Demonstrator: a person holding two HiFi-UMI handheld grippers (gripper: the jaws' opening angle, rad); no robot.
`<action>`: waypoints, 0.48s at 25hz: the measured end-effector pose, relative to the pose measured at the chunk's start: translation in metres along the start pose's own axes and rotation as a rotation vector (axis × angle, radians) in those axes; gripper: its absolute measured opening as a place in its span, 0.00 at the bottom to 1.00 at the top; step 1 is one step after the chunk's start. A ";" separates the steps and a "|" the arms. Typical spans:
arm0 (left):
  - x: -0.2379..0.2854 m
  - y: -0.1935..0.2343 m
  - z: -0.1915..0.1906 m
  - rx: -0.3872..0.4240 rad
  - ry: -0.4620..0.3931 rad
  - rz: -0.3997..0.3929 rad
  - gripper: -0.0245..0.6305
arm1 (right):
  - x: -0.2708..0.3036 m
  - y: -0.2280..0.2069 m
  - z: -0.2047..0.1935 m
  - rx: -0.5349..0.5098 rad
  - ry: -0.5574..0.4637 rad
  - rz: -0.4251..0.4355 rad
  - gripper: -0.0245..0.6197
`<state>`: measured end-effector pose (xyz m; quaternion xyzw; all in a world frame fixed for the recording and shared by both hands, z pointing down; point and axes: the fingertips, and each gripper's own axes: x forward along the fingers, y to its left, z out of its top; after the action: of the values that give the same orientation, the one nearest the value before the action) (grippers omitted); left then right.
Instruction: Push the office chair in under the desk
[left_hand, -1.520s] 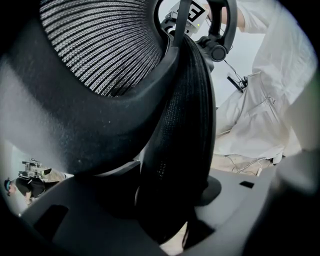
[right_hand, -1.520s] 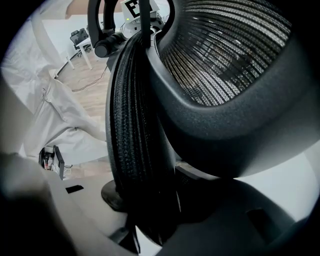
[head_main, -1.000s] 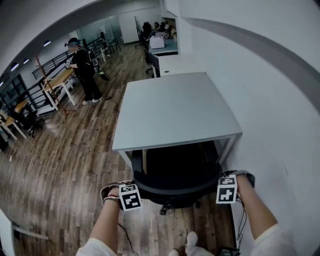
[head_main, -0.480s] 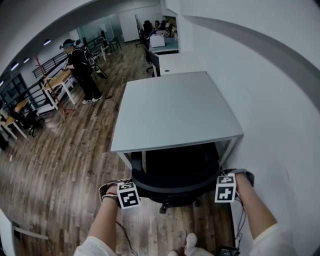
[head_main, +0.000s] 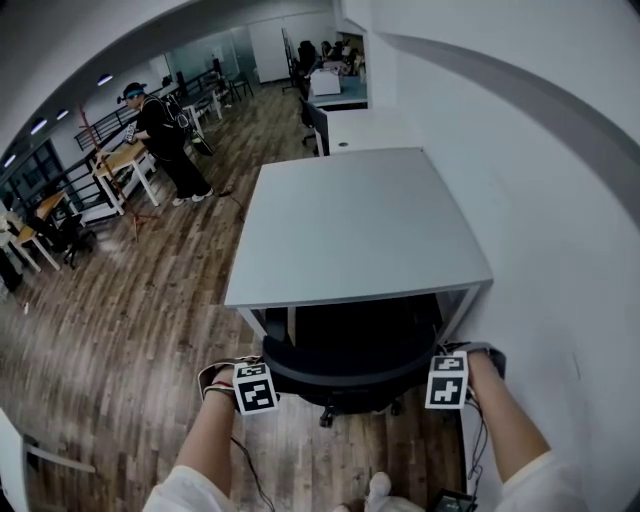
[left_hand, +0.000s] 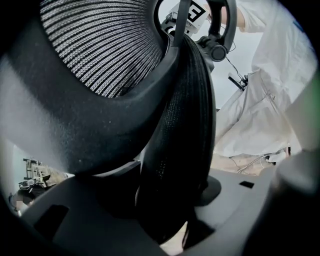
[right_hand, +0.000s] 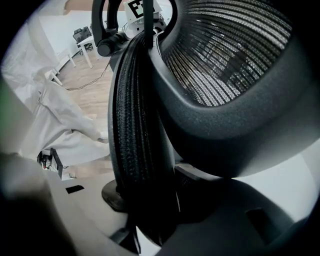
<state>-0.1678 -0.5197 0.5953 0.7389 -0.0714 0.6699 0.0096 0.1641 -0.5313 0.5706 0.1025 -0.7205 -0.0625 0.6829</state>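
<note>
Your left gripper (head_main: 256, 385) and right gripper (head_main: 447, 378) stay pinched on the black mesh office chair (head_main: 345, 355) backrest, and it's rolled further under the grey rectangular desk (head_main: 360, 225), seat nearly tucked.

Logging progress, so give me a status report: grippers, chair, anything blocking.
Both left gripper and right gripper clamped on office chair backrest. Seat partly under desk. Nothing visibly blocking.

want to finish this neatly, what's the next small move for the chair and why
Probably a short, even push forward with both grippers. The left gripper and right gripper each clamp the backrest rim, the seat is partly under the desk, yet the backrest stands short of its near edge.
</note>
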 end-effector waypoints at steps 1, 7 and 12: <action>0.000 0.001 -0.001 -0.001 0.003 -0.002 0.37 | 0.000 -0.002 0.000 -0.001 -0.003 0.001 0.33; -0.004 0.001 0.003 -0.006 -0.007 -0.001 0.37 | 0.000 -0.004 0.001 -0.012 -0.014 0.002 0.33; -0.003 0.009 0.005 -0.002 -0.009 0.002 0.37 | 0.003 -0.010 0.003 -0.016 -0.025 0.004 0.33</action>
<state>-0.1638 -0.5287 0.5912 0.7418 -0.0728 0.6666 0.0091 0.1614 -0.5416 0.5711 0.0947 -0.7286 -0.0681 0.6749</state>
